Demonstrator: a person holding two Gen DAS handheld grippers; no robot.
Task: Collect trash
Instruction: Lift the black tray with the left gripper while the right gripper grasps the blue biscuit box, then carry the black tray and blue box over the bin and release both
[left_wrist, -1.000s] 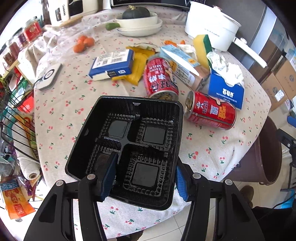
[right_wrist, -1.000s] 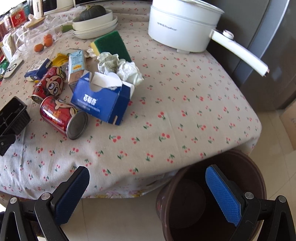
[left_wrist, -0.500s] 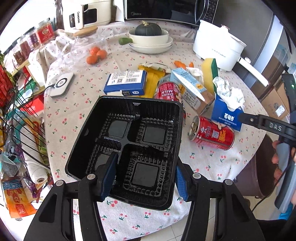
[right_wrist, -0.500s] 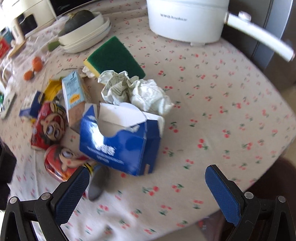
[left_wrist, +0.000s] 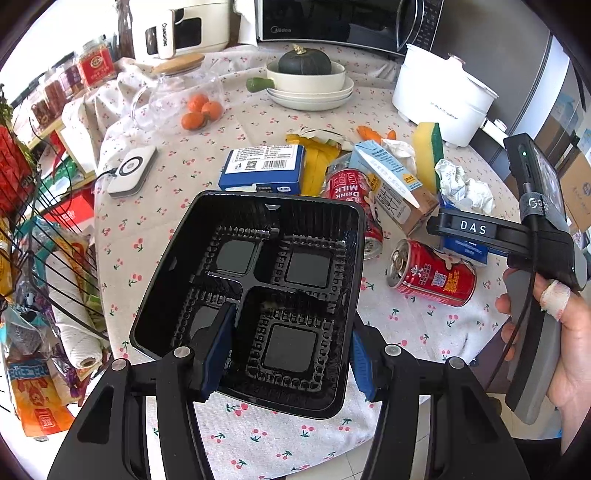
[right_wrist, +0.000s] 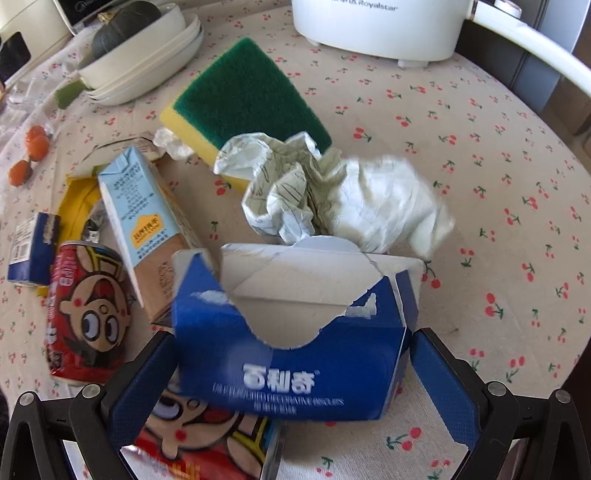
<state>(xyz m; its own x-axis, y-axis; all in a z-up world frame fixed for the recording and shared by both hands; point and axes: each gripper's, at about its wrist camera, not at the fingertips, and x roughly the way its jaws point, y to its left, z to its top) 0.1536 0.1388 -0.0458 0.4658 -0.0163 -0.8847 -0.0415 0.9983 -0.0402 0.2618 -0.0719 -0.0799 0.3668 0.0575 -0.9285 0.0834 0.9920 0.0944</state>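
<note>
The left gripper clamps the black food tray by its near wall – one finger inside, one outside – holding it tilted over the table's near edge. The right gripper is spread wide around the torn blue tissue box, pads just beside its ends. Red cans crowd its left; crumpled paper sits behind. Bare cloth runs to the right edge.

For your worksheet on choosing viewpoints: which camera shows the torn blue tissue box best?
The right wrist view: the blue tissue box fills the frame between the open right claw. The left wrist view shows only a sliver behind that claw.
</note>
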